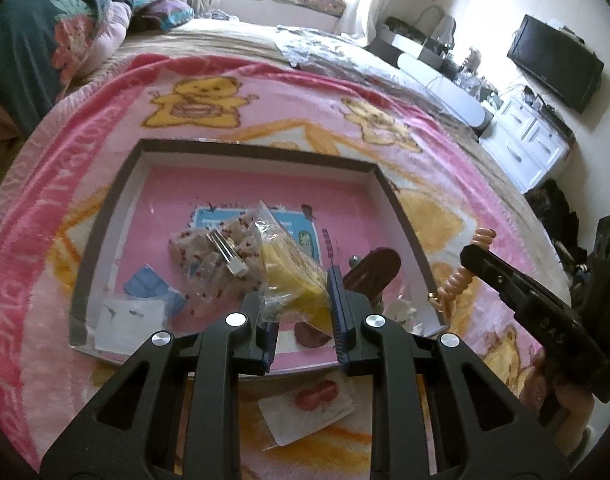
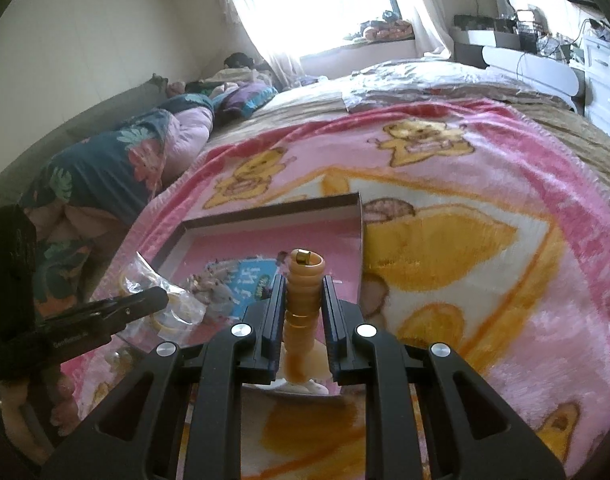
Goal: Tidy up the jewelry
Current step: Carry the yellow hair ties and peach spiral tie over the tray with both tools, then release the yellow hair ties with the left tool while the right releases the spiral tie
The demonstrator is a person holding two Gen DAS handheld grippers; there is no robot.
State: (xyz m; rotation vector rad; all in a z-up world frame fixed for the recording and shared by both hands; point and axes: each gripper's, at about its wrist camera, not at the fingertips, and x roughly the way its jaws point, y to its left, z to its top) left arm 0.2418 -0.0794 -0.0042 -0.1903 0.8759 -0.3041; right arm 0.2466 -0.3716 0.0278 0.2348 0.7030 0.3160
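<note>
The left claw [image 1: 301, 312] was clamped on a clear plastic bag [image 1: 283, 264] with a yellow item inside, holding it above the shallow cardboard box lid [image 1: 261, 148] that lay on the pink teddy-bear blanket [image 1: 105, 92] spread over the bed [image 1: 233, 36]. Inside the lid's pink floor lay another small clear packet with red specks [image 1: 209, 256], a blue packet [image 1: 151, 286], a white card [image 1: 125, 318] and a dark brown oblong piece [image 1: 375, 270]. The right claw [image 2: 303, 312] was closed narrowly on an orange coiled spiral bracelet [image 2: 303, 300] with a gold clasp at its tip, held upright over the lid's near right part. In the left wrist view that coil [image 1: 461, 280] hung at the lid's right edge. A white card with a red shape [image 1: 309, 408] lay on the blanket just outside the lid's near wall.
</note>
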